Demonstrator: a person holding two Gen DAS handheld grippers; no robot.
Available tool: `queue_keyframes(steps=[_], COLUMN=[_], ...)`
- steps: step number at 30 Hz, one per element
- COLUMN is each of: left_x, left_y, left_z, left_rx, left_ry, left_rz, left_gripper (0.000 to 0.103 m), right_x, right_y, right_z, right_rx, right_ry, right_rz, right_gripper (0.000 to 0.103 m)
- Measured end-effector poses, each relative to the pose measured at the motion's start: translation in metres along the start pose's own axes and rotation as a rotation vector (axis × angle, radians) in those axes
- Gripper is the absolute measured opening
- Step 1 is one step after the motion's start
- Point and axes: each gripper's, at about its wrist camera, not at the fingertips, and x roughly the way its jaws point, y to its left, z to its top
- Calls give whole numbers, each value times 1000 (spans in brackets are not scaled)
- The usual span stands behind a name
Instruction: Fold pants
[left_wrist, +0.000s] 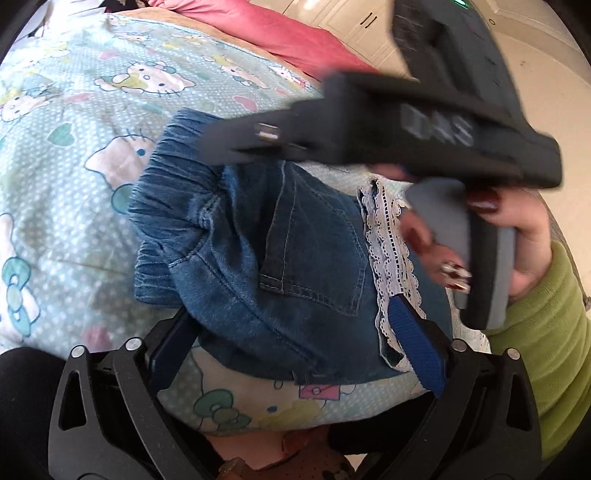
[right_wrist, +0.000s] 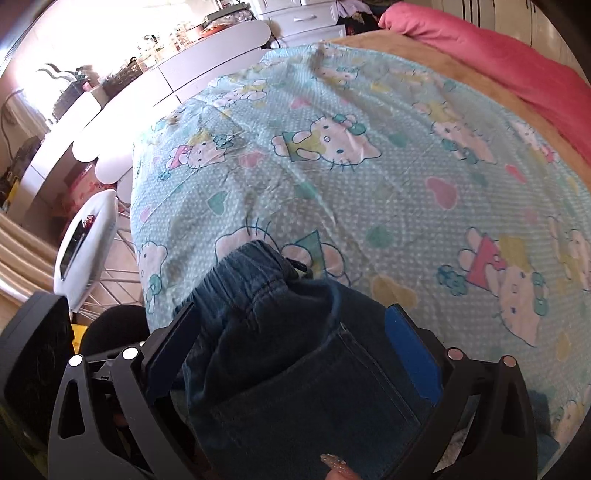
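1. Your bed sheet (right_wrist: 369, 177), pale blue with cartoon cats, spreads ahead of both tools, with a pink blanket (right_wrist: 498, 59) at its far edge.
2. Your folded denim pants (left_wrist: 280, 258) lie on it, between each tool's fingers.
3. Your right gripper (right_wrist: 295, 354) stands wide over the denim, pads apart from it.
4. Your left gripper (left_wrist: 295, 354) is wide too, its right finger beside the lace trim (left_wrist: 388, 251).

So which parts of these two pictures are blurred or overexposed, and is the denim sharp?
Left wrist view: the other black tool crossing the top is motion-blurred, while the folded blue denim pants with white lace trim are fairly sharp. Right wrist view: the window-side white counter is washed out by glare, and the pants look soft.
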Motion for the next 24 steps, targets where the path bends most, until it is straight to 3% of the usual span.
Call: queue_keyframes(steps=[4,6,8,12,18,24], left_x=[2,3,5,7,8,14], left_y=[-1,-1,-3,-11,-32,-80], left_z=[1,1,2,1,0,9], left_rx=[9,10,24,49,70,161], left_ry=[-31,-44,-40,-54,-55,-54], left_rz=[-3,-12,-10,-21,-64,-107], left_gripper=[58,52,52,52,52,52], right_x=[23,25,27,11,-47,-102], right_y=[-4,-3,-3,-16,-43,-77], right_z=[9,9,10,4,-24,-64], right_rx=[28,30,25,59,116,191], right_ry=[61,57,52,5,-150,-268], right_rz=[80,106,140,171,206,170], right_gripper=[99,96,58,41,40,40])
